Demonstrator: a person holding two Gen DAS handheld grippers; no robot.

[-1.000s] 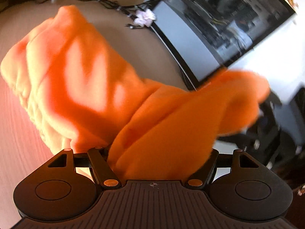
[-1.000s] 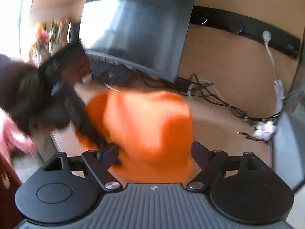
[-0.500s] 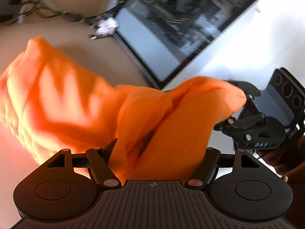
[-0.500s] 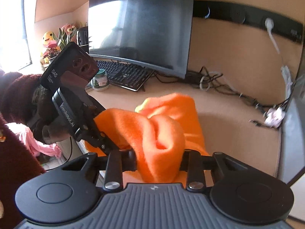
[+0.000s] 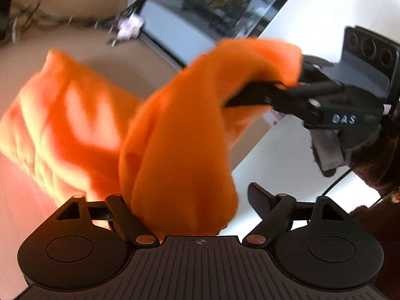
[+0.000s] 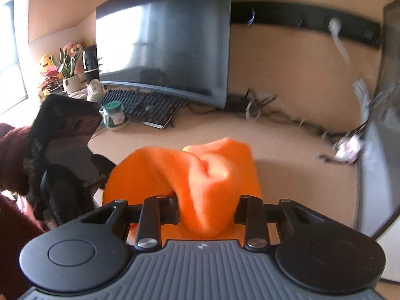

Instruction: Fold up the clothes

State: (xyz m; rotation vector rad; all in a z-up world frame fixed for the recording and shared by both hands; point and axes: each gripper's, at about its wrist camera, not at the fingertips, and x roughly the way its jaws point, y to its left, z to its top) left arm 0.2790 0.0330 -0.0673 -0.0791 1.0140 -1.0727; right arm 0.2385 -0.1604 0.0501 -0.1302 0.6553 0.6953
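An orange fleece garment (image 5: pixel 82 125) lies partly on the tan desk, with one end lifted. In the left wrist view my left gripper (image 5: pixel 190 200) stands open, its right finger (image 5: pixel 262 200) clear of the cloth, and a fold of the garment drapes between the fingers. My right gripper (image 5: pixel 287 85) shows at the upper right, shut on the garment's raised end. In the right wrist view my right gripper (image 6: pixel 206 210) is shut on a bunched fold of the orange garment (image 6: pixel 200 175). The left gripper (image 6: pixel 65 150) shows dark and blurred at the left.
A large black monitor (image 6: pixel 165 45) stands at the back with a keyboard (image 6: pixel 147 107) and a small jar (image 6: pixel 113 117) in front of it. Cables (image 6: pixel 275 115) run along the desk's back. A second screen (image 5: pixel 212 7) stands at the desk's right side. Plants (image 6: pixel 62 72) stand at the far left.
My left gripper has opened; its right finger has swung away from the cloth. My right gripper stays shut on the raised end and has come closer and higher in the left wrist view.
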